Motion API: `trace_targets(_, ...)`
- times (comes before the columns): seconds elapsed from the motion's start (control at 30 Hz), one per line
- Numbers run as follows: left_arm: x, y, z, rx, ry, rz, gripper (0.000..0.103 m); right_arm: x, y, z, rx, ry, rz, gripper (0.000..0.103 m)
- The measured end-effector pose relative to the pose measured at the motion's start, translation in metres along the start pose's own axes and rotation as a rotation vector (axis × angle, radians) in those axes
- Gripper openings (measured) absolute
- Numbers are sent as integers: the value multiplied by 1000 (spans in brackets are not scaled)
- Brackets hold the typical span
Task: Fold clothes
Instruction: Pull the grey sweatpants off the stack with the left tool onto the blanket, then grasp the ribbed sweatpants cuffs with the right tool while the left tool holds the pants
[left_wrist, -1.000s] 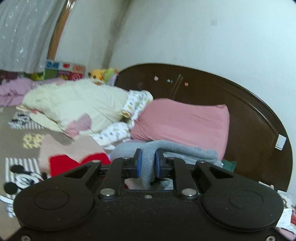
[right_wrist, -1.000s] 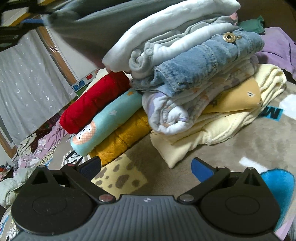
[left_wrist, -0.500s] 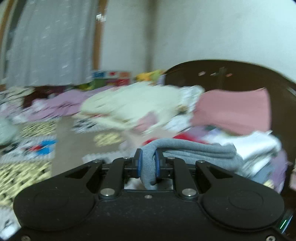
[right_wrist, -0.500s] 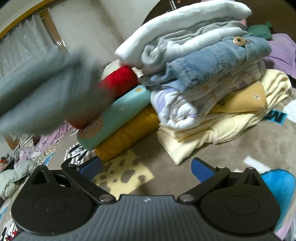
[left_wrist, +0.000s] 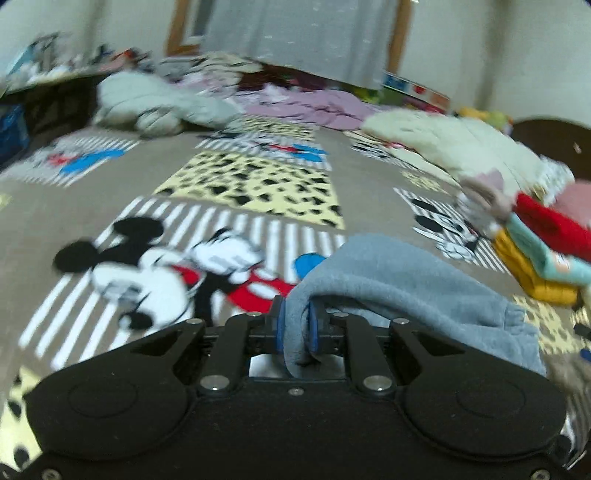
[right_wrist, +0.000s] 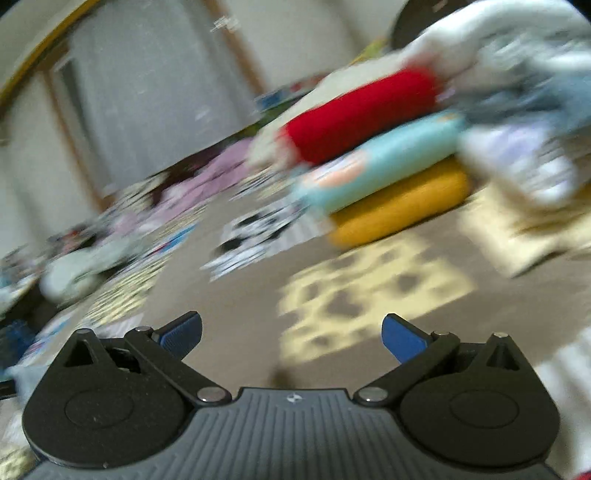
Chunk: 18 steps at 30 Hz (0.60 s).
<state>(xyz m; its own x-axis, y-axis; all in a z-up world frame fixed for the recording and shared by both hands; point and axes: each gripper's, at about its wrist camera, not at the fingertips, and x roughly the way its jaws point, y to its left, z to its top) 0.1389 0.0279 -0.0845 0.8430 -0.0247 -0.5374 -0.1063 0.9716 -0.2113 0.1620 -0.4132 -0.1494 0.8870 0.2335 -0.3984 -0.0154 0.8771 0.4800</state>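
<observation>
My left gripper (left_wrist: 296, 325) is shut on a grey fleece garment (left_wrist: 406, 291), which drapes off to the right above a cartoon-print bedspread (left_wrist: 243, 177). At the right edge of the left wrist view lies a stack of folded clothes (left_wrist: 546, 251): red on top, then teal, then mustard. My right gripper (right_wrist: 291, 332) stands open and holds nothing, low over the bedspread (right_wrist: 236, 317). Ahead of it, blurred, is the same red, teal and mustard stack (right_wrist: 384, 162), and a taller pile of folded clothes (right_wrist: 524, 122) is at the right.
Unfolded laundry lies along the far side of the bed: a pale grey-green heap (left_wrist: 155, 99), purple clothes (left_wrist: 314, 107) and a cream quilt (left_wrist: 450, 144). A grey curtain (left_wrist: 303, 33) hangs behind. A dark headboard (left_wrist: 554, 136) shows at the far right.
My left gripper has swung left, away from the headboard and pillow, still holding the grey garment. The right wrist view has also turned left and blurred; the grey garment has left it.
</observation>
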Motion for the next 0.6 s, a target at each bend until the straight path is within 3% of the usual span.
trace_targets(0.1,-4,10,-13,2,27,9,13,15,15,-10,38,129,160,103)
trace_targets(0.23,-13,7,-20,69,47,25,16,26,26,-23,130,242,282,103)
trace_targets(0.37,-30,4,-16,157,4,28,39,31,22,-21,205,244,320,101)
trace_targets(0.47,-43,0,-11,189,-29,5,45,34,19,-20,254,234,323,98)
trace_targets(0.6,-51,-20,-13,267,-33,-107,51,36,20,-21,256,237,321,95)
